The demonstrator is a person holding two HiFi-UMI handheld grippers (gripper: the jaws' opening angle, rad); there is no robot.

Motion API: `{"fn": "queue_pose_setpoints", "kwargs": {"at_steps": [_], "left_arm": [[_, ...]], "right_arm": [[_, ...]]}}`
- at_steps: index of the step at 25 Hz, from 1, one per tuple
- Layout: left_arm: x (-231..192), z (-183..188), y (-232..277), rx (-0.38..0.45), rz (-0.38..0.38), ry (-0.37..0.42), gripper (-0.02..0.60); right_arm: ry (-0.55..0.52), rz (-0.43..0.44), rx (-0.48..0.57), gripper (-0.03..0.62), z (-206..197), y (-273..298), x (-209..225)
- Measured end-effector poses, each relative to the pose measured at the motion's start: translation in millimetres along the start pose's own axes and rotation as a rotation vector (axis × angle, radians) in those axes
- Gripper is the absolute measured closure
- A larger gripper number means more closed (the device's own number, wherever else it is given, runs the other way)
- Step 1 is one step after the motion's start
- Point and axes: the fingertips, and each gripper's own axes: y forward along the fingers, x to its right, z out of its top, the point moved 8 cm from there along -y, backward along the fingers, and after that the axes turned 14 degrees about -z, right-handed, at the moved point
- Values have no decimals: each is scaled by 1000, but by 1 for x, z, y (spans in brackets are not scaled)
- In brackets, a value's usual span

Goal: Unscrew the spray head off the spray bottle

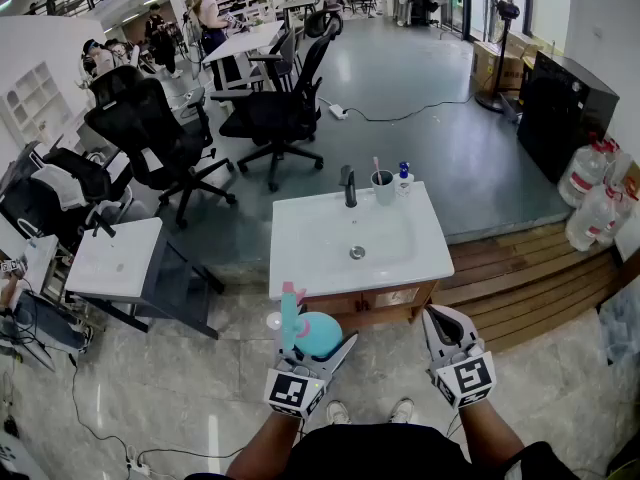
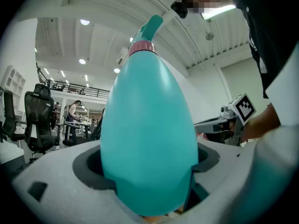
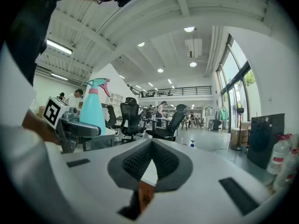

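Left gripper [image 1: 318, 346], level, jaws clamped on the wide lower body of the teal, egg-shaped plastic spray bottle [image 2: 149, 125]. The bottle stands upright in the air just short of the near edge of the white washbasin tabletop [image 1: 300, 263], with the teal spray head with pink trigger [image 3: 96, 84] on top and the pink collar ring [image 2: 141, 46] seated on the neck, head not yet off. Right gripper [image 1: 447, 320], level and well apart to the right of the bottle, jaws pressed fully together with nothing between them, touching neither bottle nor head.
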Motion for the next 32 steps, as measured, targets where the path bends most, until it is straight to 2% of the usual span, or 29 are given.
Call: {"fn": "queue_pose_setpoints", "kwargs": {"at_steps": [10, 15, 19, 23, 32], "left_arm": [[-10, -7, 6, -29, -10, 37, 120], [-20, -10, -2, -83, -11, 25, 120], [-36, -14, -12, -63, -12, 56, 120], [-56, -20, -25, -69, -24, 52, 120], [-86, -30, -53, -94, -95, 49, 120]], "right_arm": [[1, -6, 2, 589, -3, 14, 1], [44, -1, 4, 589, -2, 25, -9], [45, 21, 11, 589, 2, 37, -30], [45, 27, 9, 589, 5, 48, -55], [49, 6, -10, 589, 0, 64, -101]]}}
